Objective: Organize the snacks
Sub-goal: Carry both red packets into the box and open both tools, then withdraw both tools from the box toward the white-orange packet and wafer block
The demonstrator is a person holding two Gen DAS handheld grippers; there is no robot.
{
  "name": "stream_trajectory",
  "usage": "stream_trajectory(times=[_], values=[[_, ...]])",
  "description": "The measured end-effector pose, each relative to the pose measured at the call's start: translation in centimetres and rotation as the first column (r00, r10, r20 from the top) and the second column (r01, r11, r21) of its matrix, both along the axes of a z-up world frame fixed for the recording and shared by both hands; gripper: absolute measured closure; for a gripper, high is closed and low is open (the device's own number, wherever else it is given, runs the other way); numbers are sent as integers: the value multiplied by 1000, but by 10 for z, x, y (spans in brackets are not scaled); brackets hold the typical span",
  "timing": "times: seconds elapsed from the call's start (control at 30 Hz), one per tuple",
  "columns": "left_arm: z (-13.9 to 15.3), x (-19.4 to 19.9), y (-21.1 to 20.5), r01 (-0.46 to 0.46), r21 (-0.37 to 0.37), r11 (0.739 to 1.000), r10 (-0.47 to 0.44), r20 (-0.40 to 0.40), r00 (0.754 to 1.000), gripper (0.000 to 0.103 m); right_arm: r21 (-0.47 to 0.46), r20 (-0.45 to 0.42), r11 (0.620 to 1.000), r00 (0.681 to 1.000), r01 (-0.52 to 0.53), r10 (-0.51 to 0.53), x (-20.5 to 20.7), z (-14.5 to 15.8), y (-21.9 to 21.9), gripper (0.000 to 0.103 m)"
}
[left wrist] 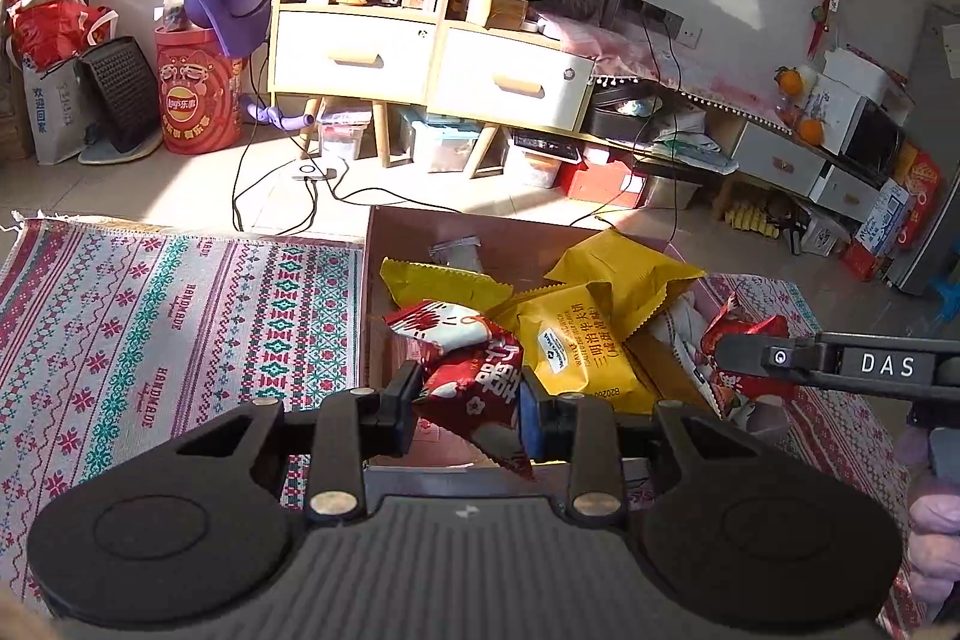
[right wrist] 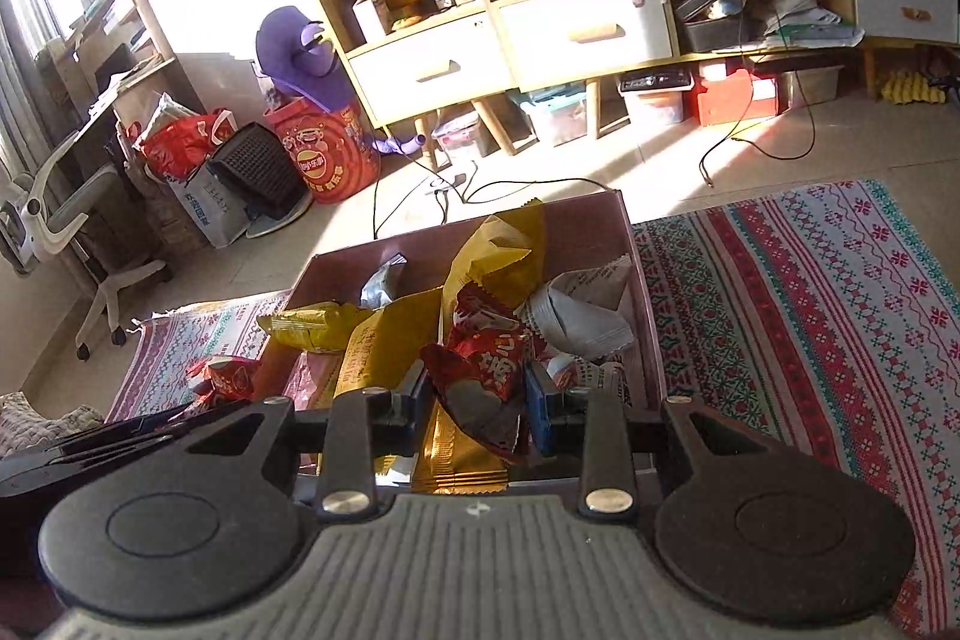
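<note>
A brown cardboard box (left wrist: pixel 384 244) sits on a patterned rug and holds yellow snack packets (left wrist: pixel 576 340), red ones and grey-white ones (right wrist: pixel 576 310). My left gripper (left wrist: pixel 471 403) is shut on a red snack packet (left wrist: pixel 474 382) and holds it over the box's near side. In the right wrist view my right gripper (right wrist: pixel 477 397) is shut on another red snack packet (right wrist: pixel 486 376) above the box (right wrist: pixel 642 292). The right gripper also shows in the left wrist view as a black bar (left wrist: pixel 840 364) gripping its red packet (left wrist: pixel 729 364) at the box's right side.
The woven rug (left wrist: pixel 150 316) spreads to both sides of the box. Beyond it lie floor cables (left wrist: pixel 300 184), a wooden drawer cabinet (left wrist: pixel 420 58), a red Lay's tub (left wrist: pixel 198 100), bags and storage bins. A person's hand (left wrist: pixel 930 520) shows at the right edge.
</note>
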State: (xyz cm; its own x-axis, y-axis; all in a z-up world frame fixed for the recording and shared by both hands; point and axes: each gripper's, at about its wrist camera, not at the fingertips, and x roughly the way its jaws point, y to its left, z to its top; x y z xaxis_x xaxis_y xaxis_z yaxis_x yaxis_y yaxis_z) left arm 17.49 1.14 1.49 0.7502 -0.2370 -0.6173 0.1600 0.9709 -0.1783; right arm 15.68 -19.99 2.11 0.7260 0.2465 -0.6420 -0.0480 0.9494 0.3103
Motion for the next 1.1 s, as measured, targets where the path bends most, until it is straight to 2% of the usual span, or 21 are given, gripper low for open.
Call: stream_trajectory(times=[0.23,0.37,0.43,0.6,0.7,0.73,0.93,1.1], values=[[-16,11,-1,-15,21,1000,16,-47,999,64,-37,17,999,1000,-21,22,6,-3,2,74],[-16,10,0,-20,41,999,22,-48,999,61,-42,4,999,1000,-10,10,3,-6,2,70],[-13,7,1,-12,45,999,14,-45,999,50,-49,3,999,1000,-12,12,0,-4,3,62],[-3,-1,1,11,35,999,-10,-31,999,33,-73,19,997,1000,-3,4,-10,5,7,43],[5,-11,-2,17,50,999,-16,-11,1000,15,-74,23,997,1000,3,-1,-18,11,6,33],[8,-15,-2,20,57,998,-20,-8,1000,12,-78,23,997,1000,4,-3,-20,13,5,29],[21,-35,7,18,99,995,-14,-46,999,1,-109,11,994,1000,25,-24,-39,18,0,16],[20,-46,12,11,146,989,2,-85,996,0,-144,-4,990,1000,15,-16,-51,11,0,11]])
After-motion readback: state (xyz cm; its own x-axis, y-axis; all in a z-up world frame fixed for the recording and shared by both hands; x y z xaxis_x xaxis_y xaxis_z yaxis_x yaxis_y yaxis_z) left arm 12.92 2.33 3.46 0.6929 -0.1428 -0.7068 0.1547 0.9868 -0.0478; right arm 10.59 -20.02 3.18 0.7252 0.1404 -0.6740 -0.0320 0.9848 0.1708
